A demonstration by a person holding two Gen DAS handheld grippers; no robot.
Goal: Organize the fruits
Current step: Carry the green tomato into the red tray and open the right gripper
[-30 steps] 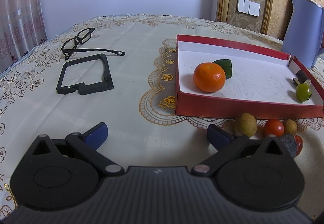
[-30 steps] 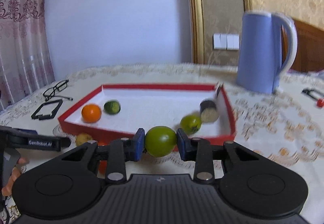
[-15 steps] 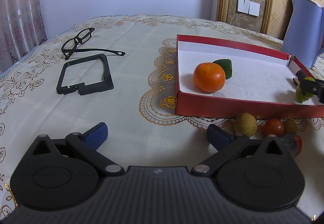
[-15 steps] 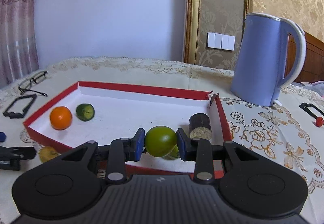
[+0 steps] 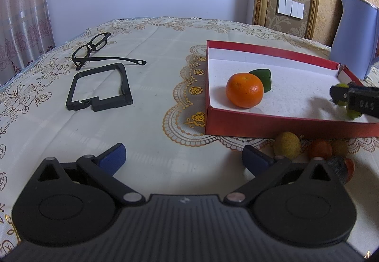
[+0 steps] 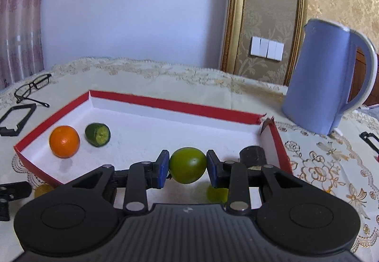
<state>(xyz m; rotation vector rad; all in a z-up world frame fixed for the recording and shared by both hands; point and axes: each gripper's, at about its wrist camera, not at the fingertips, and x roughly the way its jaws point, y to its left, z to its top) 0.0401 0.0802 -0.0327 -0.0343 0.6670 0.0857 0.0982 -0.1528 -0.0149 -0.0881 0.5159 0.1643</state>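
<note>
A red tray (image 6: 173, 105) with a white floor holds an orange (image 6: 64, 141), a dark green fruit (image 6: 97, 134), a dark cylinder piece (image 6: 252, 155) and a yellow-green fruit (image 6: 216, 193). My right gripper (image 6: 187, 165) is shut on a green tomato (image 6: 187, 164) and holds it above the tray's near right part. My left gripper (image 5: 183, 155) is open and empty over the tablecloth, left of the tray (image 5: 272, 123). Several small fruits lie outside the tray's front edge: a yellowish one (image 5: 287, 145), a red one (image 5: 321, 148) and others.
Black glasses (image 5: 94, 48) and a black plastic frame (image 5: 99, 90) lie on the cloth to the left. A blue kettle (image 6: 327, 86) stands behind the tray's right corner. A small black clip (image 6: 369, 140) lies at the far right.
My right gripper has moved forward with the green tomato, from in front of the tray to over its floor. My left gripper has stayed still and open.
</note>
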